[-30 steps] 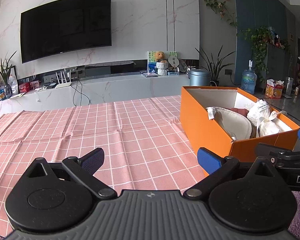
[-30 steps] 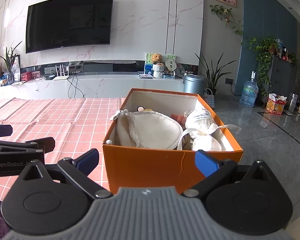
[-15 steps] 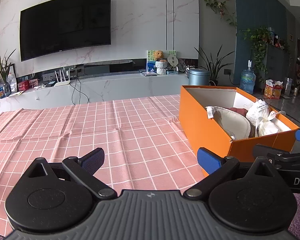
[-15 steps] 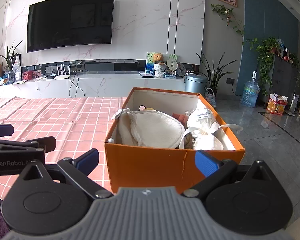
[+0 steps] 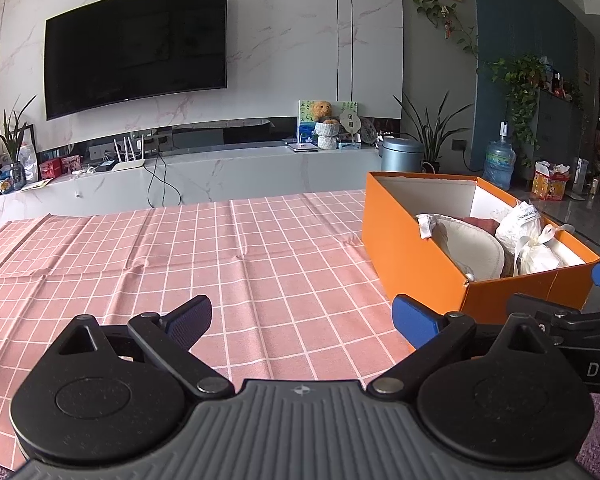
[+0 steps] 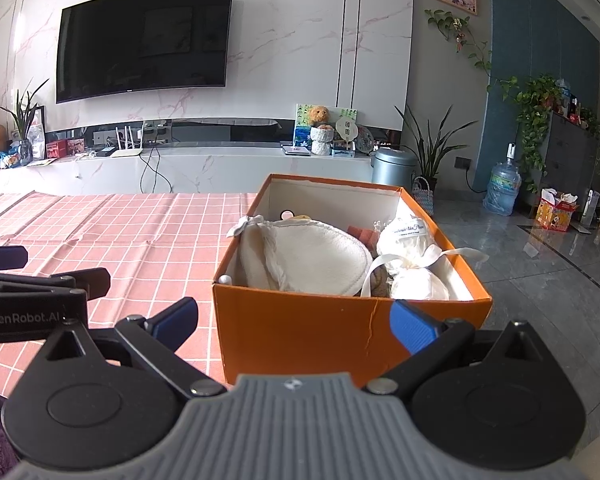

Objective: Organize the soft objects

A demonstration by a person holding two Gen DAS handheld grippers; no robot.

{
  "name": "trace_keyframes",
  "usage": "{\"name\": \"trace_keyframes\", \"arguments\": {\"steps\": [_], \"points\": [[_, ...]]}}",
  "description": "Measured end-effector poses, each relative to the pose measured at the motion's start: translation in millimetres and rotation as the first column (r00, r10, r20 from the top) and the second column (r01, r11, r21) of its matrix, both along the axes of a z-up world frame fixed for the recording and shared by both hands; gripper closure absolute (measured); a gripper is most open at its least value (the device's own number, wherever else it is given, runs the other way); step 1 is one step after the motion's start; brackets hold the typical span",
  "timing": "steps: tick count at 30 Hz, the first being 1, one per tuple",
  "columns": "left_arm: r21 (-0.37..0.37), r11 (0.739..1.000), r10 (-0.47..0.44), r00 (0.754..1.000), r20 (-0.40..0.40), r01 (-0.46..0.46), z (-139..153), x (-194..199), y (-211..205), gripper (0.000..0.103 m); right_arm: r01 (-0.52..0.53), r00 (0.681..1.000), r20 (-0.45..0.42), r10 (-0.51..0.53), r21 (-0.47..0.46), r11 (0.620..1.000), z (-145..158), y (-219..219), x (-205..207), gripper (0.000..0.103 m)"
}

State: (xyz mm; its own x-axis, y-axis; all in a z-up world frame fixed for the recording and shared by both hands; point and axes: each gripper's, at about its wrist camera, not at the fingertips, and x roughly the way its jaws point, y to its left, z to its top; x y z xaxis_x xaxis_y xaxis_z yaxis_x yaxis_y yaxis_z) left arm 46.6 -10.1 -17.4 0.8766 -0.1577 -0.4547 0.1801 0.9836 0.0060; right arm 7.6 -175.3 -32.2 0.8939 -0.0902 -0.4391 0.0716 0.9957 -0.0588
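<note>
Your table is covered by a pink checked tablecloth with thin white grid lines (image 5: 228, 256), lying mostly flat with a few shallow creases. At its right end sits the open orange cardboard box with a white inside (image 6: 300, 328), and that is where every soft thing you are sorting now lies; the cloth beside it is bare pink grid.

In the box, the biggest piece is the cream padded fabric item with a stitched rim (image 6: 320, 256), leaning against the left wall with a small white tag poking over the edge. To its right, a white drawstring pouch with printed lettering (image 6: 408, 240) rests on top of a second white bundle tied with white ribbon (image 6: 418, 284), whose ribbon ends trail over the right rim. Between the cream item and the pouches you can see a scrap of reddish fabric (image 6: 362, 235) and something brown low down, too hidden to name.

Your left gripper (image 5: 302, 318) hovers over the tablecloth just left of the box, its blue-padded fingers spread wide with nothing between them. Your right gripper (image 6: 296, 322) sits right in front of the box's near wall, fingers likewise spread apart and holding nothing, the wall showing in the gap between them.
</note>
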Motion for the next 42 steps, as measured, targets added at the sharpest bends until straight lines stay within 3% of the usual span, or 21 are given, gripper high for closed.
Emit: {"name": "trace_keyframes", "arguments": {"steps": [42], "points": [[-0.001, 1.000, 0.021, 1.000, 0.007, -0.021, 3.6, -1.0, 1.4, 0.000, -0.009, 1.000, -0.001, 0.009, -0.009, 1.000, -0.9, -4.5, 0.2, 0.003]]}}
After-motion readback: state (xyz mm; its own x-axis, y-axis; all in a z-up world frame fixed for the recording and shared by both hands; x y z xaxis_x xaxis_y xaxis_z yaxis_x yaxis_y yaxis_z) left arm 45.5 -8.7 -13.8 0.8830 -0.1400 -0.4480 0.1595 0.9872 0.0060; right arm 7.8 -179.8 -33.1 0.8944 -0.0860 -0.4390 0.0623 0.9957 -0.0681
